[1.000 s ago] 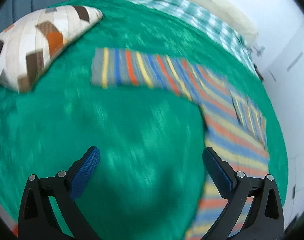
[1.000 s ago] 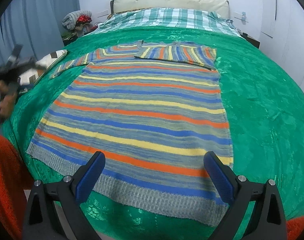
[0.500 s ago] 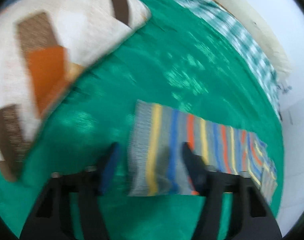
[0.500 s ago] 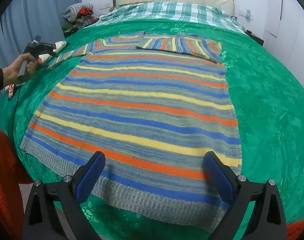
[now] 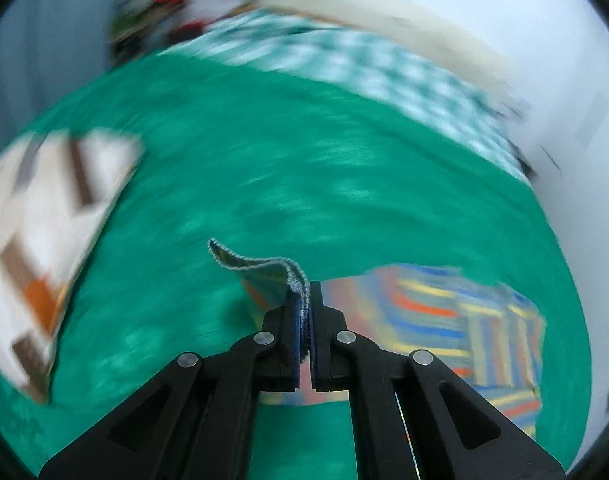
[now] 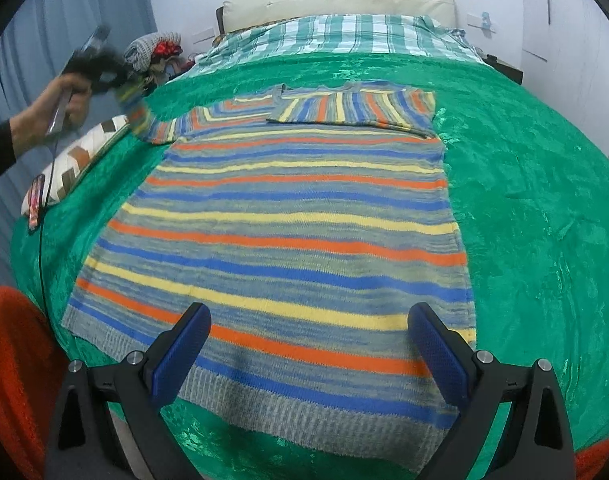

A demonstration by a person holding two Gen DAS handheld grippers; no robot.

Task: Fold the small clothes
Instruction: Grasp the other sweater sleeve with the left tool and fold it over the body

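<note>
My left tongs (image 5: 303, 312) are clamped on the cuff of the striped knit sweater (image 6: 296, 232), which lies flat on the green bedspread (image 6: 544, 200), its hem nearest me and its other sleeve folded across the chest. My right tongs (image 6: 308, 344) hang wide and empty above the hem. The knit looks soft and floppy, likely to sag and stretch, so I judge edges like the cuff and ribbed hem the best holds.
</note>
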